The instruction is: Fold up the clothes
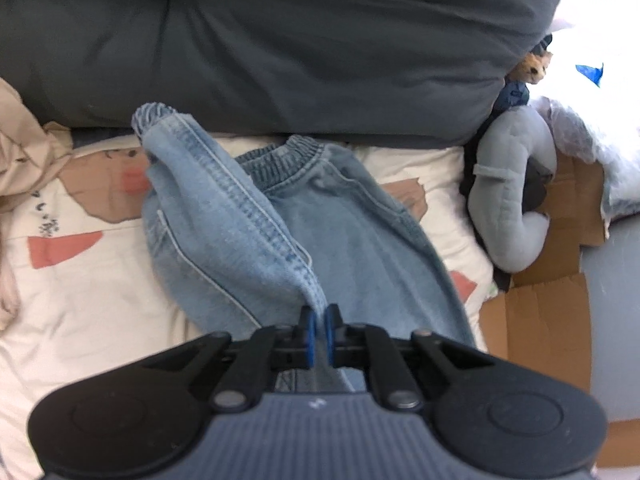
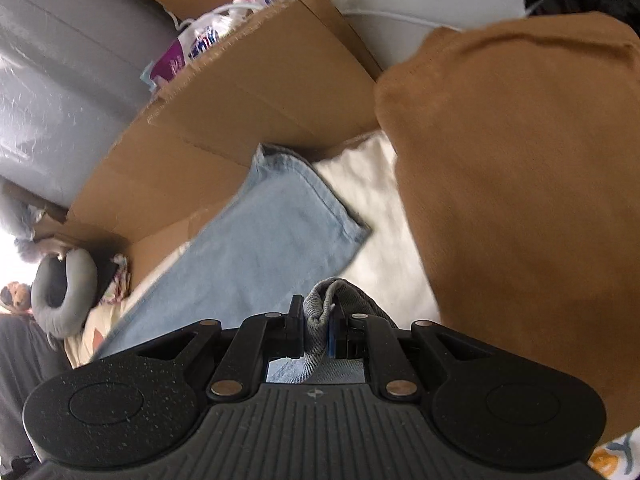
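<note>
A pair of light blue jeans lies on a patterned white bedsheet, elastic waistband toward the dark grey duvet. My left gripper is shut on a stitched seam fold of the jeans and lifts it off the bed. In the right wrist view a jeans leg lies flat with its hem toward the cardboard. My right gripper is shut on a bunched grey-blue hem of the jeans.
A dark grey duvet borders the far side. A beige cloth lies at left. A grey neck pillow and cardboard box sit beside the bed. A brown garment hangs close at right.
</note>
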Demonstrator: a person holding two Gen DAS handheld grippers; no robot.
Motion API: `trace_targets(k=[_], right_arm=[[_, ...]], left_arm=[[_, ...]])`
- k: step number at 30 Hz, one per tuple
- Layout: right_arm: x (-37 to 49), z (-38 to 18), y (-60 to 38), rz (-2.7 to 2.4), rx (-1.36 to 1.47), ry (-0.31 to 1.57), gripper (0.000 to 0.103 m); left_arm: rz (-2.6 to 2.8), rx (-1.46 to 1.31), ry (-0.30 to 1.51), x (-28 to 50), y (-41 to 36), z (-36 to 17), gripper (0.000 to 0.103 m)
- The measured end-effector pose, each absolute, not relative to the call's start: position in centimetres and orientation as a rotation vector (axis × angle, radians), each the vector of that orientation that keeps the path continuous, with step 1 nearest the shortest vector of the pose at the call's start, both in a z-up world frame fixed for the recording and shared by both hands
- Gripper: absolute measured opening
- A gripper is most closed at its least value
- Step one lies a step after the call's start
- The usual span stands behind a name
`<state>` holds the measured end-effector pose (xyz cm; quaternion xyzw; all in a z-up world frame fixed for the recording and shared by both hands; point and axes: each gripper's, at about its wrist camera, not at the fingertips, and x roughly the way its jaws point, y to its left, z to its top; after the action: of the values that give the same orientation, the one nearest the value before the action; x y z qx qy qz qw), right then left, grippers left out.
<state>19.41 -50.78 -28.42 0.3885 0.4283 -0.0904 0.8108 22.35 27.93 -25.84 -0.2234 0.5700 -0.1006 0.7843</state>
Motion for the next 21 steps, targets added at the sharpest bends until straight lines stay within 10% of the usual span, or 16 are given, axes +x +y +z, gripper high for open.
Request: trace_targets(k=[21], right_arm=[[31.2, -29.5, -50.6, -0.209, 0.701, 0.847, 0.009]], left_arm=[[-0.303, -0.570, 1.154, 27.6, 20.9, -30.3, 0.004]])
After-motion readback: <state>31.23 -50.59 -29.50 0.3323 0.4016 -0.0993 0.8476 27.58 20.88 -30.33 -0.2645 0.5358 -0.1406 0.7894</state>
